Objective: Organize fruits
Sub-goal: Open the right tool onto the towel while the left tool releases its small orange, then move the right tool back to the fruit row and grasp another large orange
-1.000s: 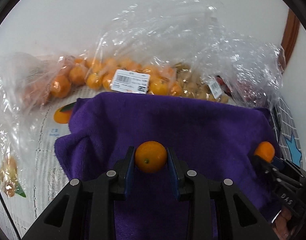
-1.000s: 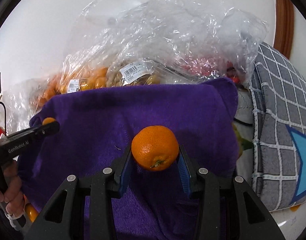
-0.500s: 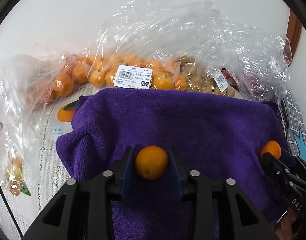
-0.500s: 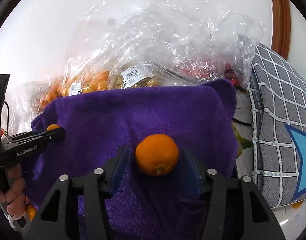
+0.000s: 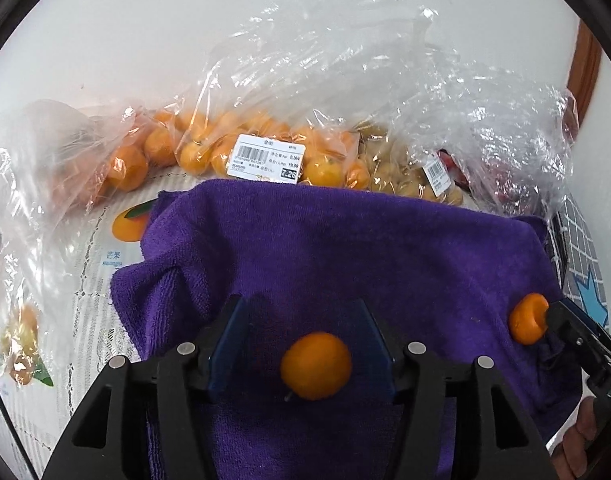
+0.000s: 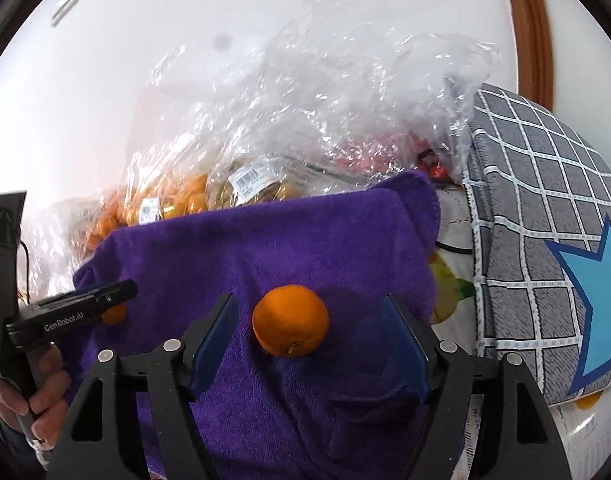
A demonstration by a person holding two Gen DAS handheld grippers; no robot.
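A small orange (image 5: 315,365) lies on the purple towel (image 5: 345,248) between the spread fingers of my left gripper (image 5: 301,344), which is open and not touching it. A larger orange (image 6: 291,328) lies on the same towel (image 6: 265,240) between the spread fingers of my right gripper (image 6: 311,338), also open. In the left wrist view the right gripper's fingertip (image 5: 561,316) sits beside that orange (image 5: 525,324). In the right wrist view the left gripper's finger (image 6: 101,300) partly hides the small orange (image 6: 115,314).
Clear plastic bags of oranges (image 5: 233,148) and yellowish fruit (image 5: 401,176) lie behind the towel against a white wall. A grey checked cushion with a blue star (image 6: 545,220) stands to the right. A fruit-printed cloth (image 5: 85,264) covers the table at left.
Both grippers opened and let go of their oranges, which now rest on the purple towel. Both grippers also drew back slightly.
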